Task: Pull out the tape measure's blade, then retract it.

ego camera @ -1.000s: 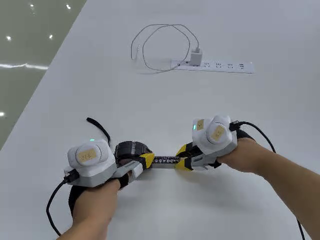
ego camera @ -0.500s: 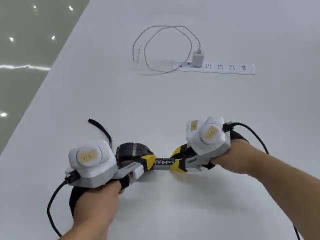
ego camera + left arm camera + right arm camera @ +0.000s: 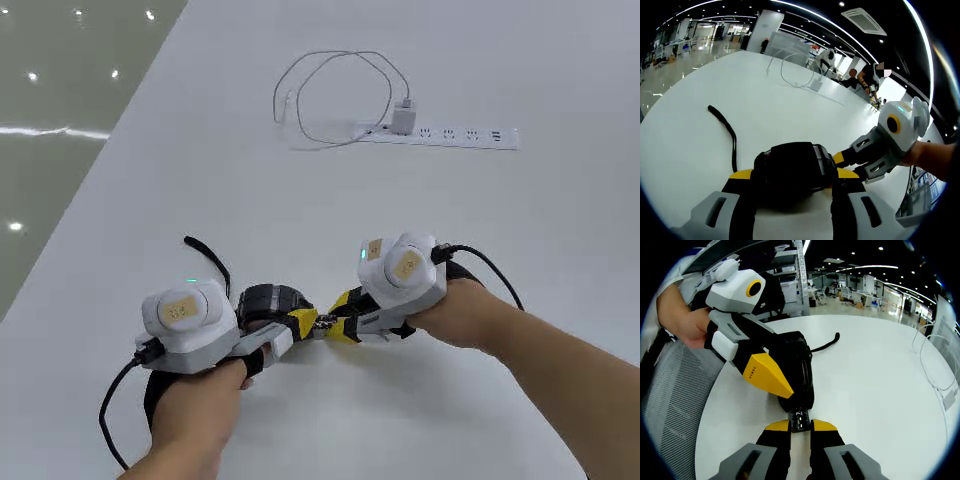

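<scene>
The black tape measure (image 3: 268, 302) lies on the white table, its black wrist strap (image 3: 205, 258) trailing to the left. My left gripper (image 3: 286, 326) is shut on the case (image 3: 792, 167), one yellow-tipped jaw on each side. My right gripper (image 3: 337, 316) is shut on the tip of the blade (image 3: 800, 418). Only a very short stretch of blade (image 3: 323, 327) shows between the case (image 3: 796, 365) and my right gripper (image 3: 800, 426). The two grippers' tips are almost touching. The right gripper (image 3: 880, 150) shows in the left gripper view, and the left gripper (image 3: 762, 370) in the right gripper view.
A white power strip (image 3: 450, 135) with a plugged-in charger (image 3: 404, 117) and a looped white cable (image 3: 335, 95) lies at the far side of the table. The table's left edge (image 3: 100, 170) runs diagonally, with floor beyond it. People stand in the background (image 3: 867, 75).
My right gripper has moved left toward the case, and the exposed blade has become much shorter. The left gripper and case have stayed about where they were.
</scene>
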The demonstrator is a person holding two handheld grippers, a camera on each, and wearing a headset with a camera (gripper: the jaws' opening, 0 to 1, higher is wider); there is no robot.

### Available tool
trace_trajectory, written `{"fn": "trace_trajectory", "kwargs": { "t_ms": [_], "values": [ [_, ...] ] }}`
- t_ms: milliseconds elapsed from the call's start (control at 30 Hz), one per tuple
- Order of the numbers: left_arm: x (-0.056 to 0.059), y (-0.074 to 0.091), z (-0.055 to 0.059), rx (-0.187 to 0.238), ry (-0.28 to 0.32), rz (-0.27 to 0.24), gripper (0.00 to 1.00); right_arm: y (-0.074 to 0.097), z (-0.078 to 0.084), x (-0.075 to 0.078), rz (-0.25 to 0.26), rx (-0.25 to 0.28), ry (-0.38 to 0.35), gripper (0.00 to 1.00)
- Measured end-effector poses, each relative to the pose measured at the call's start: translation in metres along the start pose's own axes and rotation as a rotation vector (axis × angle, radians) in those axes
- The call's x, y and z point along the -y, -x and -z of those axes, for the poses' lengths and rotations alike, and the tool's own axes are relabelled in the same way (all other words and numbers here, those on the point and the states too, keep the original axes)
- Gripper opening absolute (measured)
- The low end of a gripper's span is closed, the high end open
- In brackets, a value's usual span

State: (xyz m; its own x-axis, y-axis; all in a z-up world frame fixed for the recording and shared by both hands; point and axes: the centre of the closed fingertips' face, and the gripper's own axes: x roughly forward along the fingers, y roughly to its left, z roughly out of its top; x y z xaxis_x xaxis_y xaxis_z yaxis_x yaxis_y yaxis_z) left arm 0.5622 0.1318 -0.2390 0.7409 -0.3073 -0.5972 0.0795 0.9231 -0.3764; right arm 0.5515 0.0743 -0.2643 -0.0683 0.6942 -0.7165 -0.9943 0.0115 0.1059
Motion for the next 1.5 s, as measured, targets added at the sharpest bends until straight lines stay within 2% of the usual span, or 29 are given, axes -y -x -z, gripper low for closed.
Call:
{"fn": "trace_trajectory", "kwargs": {
  "t_ms": [600,1300,1367,1500],
  "values": [
    [0.0002,-0.0001,-0.0002,0.005,-0.003,-0.002,0.56,-0.0077,-0.0069,-0.0012,-0.009,0.016,0.003,0.1],
    [0.0006,0.0001,-0.0006,0.014,-0.006,-0.011,0.58,-0.0071,-0.0064,-0.0017,0.014,0.027,0.021,0.12],
    [0.0008,0.0003,-0.0006,0.013,-0.005,-0.008,0.59,-0.0046,-0.0078,-0.0015,0.01,0.04,0.014,0.12],
    [0.0009,0.0003,-0.0007,0.011,-0.007,0.002,0.59,-0.0013,-0.0081,-0.0006,0.011,0.048,-0.005,0.17]
  ]
}}
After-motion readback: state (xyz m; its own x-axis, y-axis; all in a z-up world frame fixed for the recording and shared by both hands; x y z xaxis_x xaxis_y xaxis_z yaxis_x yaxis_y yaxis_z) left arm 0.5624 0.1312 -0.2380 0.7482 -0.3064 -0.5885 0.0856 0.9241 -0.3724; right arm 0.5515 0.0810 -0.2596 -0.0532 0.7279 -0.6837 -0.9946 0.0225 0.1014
